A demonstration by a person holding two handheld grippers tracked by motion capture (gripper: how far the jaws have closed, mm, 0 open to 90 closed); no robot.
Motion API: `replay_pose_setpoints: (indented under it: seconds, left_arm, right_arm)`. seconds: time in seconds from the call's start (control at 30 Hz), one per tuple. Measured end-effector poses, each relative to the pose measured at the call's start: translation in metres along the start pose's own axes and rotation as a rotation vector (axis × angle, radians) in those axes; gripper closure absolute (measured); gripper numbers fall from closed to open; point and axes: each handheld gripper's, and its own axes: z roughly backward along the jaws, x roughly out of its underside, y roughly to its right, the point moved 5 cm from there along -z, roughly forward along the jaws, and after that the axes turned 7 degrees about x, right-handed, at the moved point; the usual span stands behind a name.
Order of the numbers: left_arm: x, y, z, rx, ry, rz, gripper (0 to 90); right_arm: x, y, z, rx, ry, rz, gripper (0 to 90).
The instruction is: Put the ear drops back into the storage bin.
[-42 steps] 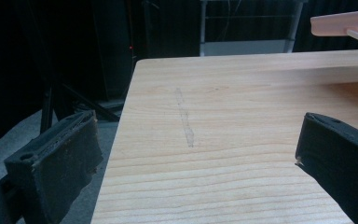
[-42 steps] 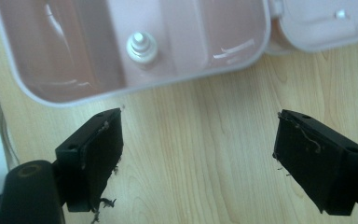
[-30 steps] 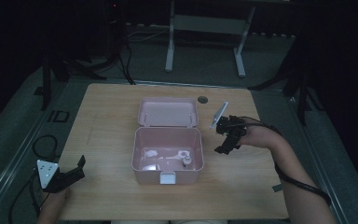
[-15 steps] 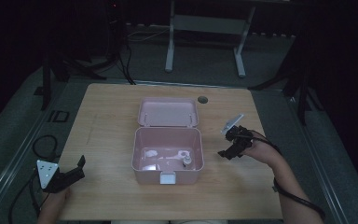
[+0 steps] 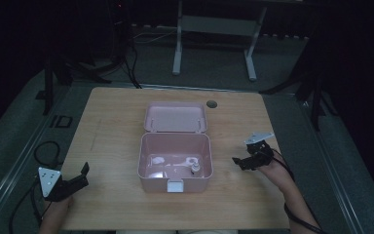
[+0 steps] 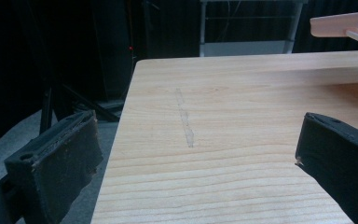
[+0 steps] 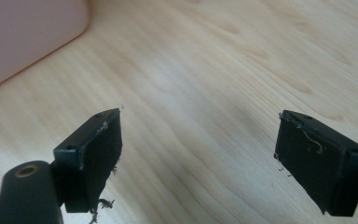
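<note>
A light wooden table [image 5: 117,122] stands on grey floor [image 5: 24,126] in a dark room (little light beyond the tabletop). Behind it stands a metal-legged frame [image 5: 214,29]; black cables [image 5: 126,58] trail nearby.

pink box [image 5: 175,146], light wood-grain table [image 5: 112,122], black grippers

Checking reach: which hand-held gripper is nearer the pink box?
The right hand-held gripper, just off the box's right side; the left hand-held gripper sits farther off, near the table's front-left corner.
</note>
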Motion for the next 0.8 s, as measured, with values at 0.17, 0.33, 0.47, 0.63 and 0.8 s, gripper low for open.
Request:
replay_pose_setpoints:
  seconds: [0.17, 0.33, 0.47, 0.63, 0.8]
  left_arm:
    - [0.000, 0.000, 0.000, -0.001, 0.000, -0.001, 0.3]
    - [0.000, 0.000, 0.000, -0.001, 0.001, 0.000, 0.3]
    - [0.000, 0.000, 0.000, -0.001, 0.001, -0.001, 0.3]
    - [0.000, 0.000, 0.000, -0.001, 0.001, 0.000, 0.3]
    - [0.000, 0.000, 0.000, -0.002, 0.001, -0.001, 0.3]
  right_arm:
    - [0.014, 0.006, 0.001, 0.091, 0.049, -0.062, 14.2]
    - [0.027, 0.009, 0.003, 0.152, 0.092, -0.157, 13.6]
    - [0.040, 0.013, 0.002, 0.221, 0.107, -0.206, 13.6]
    - [0.053, 0.017, 0.005, 0.258, 0.128, -0.290, 13.6]
    - [0.064, 0.024, 0.012, 0.341, 0.173, -0.384, 13.7]
